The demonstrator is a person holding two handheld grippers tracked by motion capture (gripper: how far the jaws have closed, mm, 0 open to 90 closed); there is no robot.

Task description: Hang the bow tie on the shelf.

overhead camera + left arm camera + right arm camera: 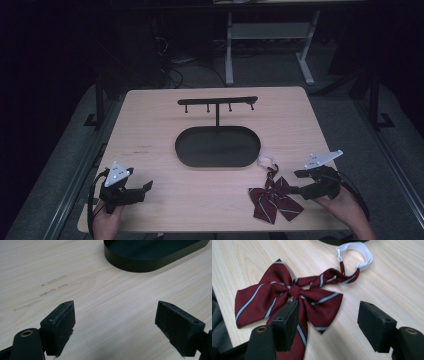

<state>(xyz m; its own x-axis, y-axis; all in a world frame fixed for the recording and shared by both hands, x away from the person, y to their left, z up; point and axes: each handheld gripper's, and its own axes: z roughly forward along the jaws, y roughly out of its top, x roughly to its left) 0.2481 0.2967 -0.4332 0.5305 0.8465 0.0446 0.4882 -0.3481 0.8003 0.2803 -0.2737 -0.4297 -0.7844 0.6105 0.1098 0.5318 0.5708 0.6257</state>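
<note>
Black jaws on both grippers are spread wide, nothing between them. Left gripper [115, 325] sits low over bare wood near the bench's front-left corner, jaws released, aimed toward the dark oval tray [140, 263] farther ahead; a few faint scuff marks [42, 293] on the wood to its left. In the high view the left gripper [142, 187] is held by a hand [107, 220] coming in from the bottom edge, grey three-cornered plate on top. Right gripper [328, 322] is also released, jaws straddling the lower right wing of a maroon striped bow tie [287, 300]; left jaw is over the fabric, whether it touches I can't tell. Bow tie lies flat on the bench, its white neck strap [359, 252] curled just beyond it, next to the tray's edge. High view: right gripper [295, 189] at the front-right, bow tie [272, 199] just left of it, strap [267, 161] between tie and tray. Tray [218, 146] is mid-bench, with a thin post rising from its far side to a horizontal bar with four small pegs [218, 102]. Bench [150, 125] is light wood; surroundings dark, white frame legs [229, 50] behind.
</note>
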